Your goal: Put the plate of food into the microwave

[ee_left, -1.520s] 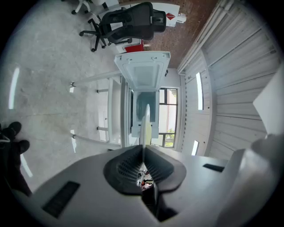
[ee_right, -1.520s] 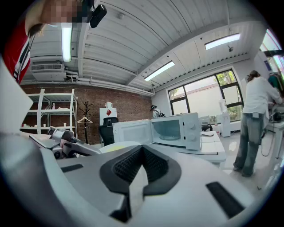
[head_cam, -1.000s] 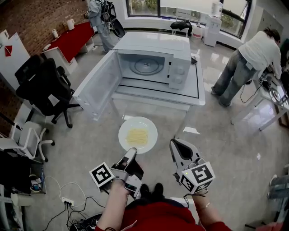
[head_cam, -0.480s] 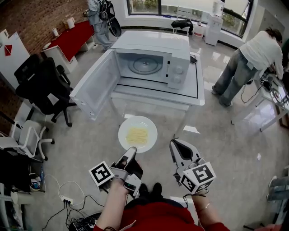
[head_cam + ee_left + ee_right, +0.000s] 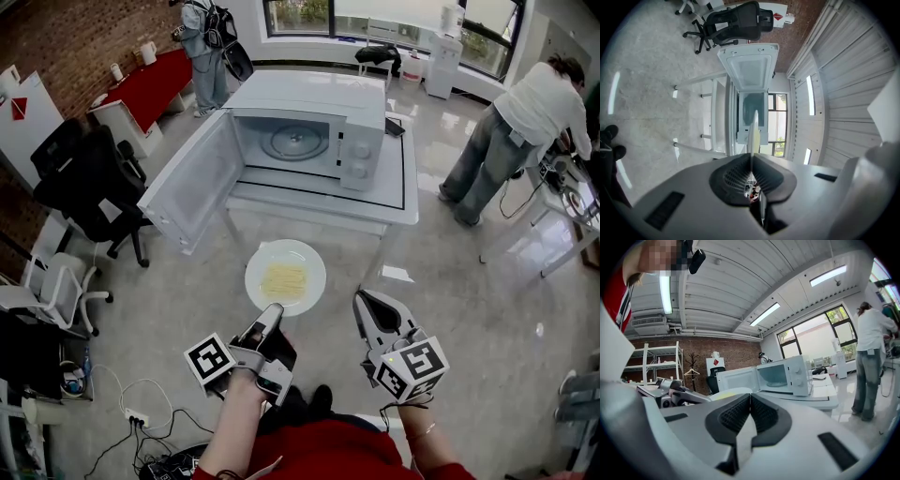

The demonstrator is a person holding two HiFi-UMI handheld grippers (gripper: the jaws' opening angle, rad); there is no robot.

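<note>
Two grippers are showing. The left gripper (image 5: 274, 311) is pinching the near rim of one white plate (image 5: 309, 260), which is holding one pile of yellow noodles (image 5: 284, 279). The right gripper (image 5: 365, 300) is pressing its jaws together on nothing. Ahead of both, one microwave (image 5: 367, 111) is standing open with one glass tray (image 5: 295, 142) inside.

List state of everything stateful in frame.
microwave door: open wide
microwave: cavity empty
plate of food: level, in the air, short of the microwave
left gripper: shut on the plate's near rim
right gripper: shut, empty
</note>
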